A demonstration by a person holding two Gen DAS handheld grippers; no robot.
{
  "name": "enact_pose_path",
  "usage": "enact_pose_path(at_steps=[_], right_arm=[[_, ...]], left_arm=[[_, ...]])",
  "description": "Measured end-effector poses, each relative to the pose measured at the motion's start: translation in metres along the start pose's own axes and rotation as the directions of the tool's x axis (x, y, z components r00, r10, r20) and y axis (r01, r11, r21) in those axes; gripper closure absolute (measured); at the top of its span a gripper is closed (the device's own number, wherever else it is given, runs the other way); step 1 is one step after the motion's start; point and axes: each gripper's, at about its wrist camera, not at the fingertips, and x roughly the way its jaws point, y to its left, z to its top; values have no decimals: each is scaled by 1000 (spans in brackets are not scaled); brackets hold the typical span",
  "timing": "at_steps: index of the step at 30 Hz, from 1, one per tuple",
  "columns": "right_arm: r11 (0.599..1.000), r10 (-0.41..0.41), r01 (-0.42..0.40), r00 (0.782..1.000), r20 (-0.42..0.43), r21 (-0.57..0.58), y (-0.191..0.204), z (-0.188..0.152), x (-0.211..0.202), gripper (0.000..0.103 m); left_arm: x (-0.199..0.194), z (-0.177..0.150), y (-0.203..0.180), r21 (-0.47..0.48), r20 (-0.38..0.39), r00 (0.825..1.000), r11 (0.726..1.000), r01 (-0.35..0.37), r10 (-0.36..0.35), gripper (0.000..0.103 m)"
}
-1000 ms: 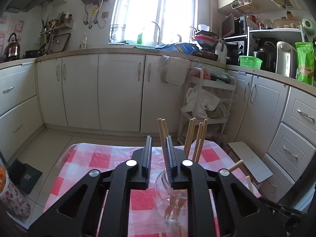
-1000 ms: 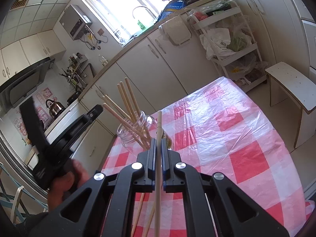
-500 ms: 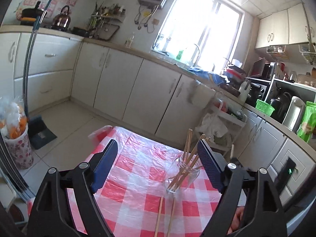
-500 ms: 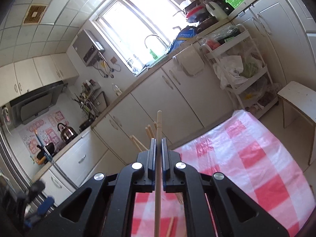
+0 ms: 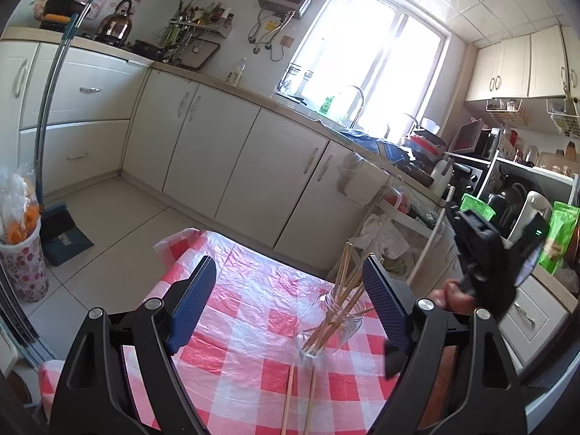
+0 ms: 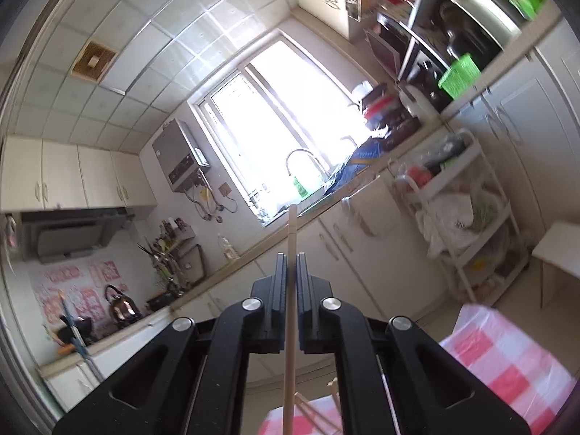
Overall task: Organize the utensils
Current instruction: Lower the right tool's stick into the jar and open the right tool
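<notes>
A glass jar (image 5: 331, 330) with several wooden chopsticks (image 5: 344, 290) in it stands on the red-and-white checked tablecloth (image 5: 253, 333). Two loose chopsticks (image 5: 299, 398) lie on the cloth just in front of the jar. My left gripper (image 5: 286, 279) is open and empty, held above the table behind the jar. My right gripper (image 6: 291, 257) is shut on one pale chopstick (image 6: 291, 311) and tilted up toward the ceiling. It also shows in the left wrist view (image 5: 485, 250), raised to the right of the jar, with its chopstick (image 5: 429, 243) slanting down.
White kitchen cabinets (image 5: 224, 152) run along the far wall under a bright window (image 5: 369, 61). A white rack (image 5: 395, 217) with bags stands past the table's far right. A dustpan and broom (image 5: 58, 232) and a flowered bin (image 5: 21, 264) stand on the floor at left.
My left gripper has opened wide and drawn back from the jar. My right gripper has lifted its chopstick up and tipped to point high, away from the table.
</notes>
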Motion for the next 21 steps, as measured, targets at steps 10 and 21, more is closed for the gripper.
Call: enact_pose_path(at_steps=[10,21], right_arm=[[952,-49,69,996,75,-298,28,-44,27,97],[888,-59,93,994,89,-451,41,-89,27,97]], left_arm=[[10,0,8,-43,-30,999,999,26,-27,24],[15,-3,10,-59,-49,998,998,37,-40,24]])
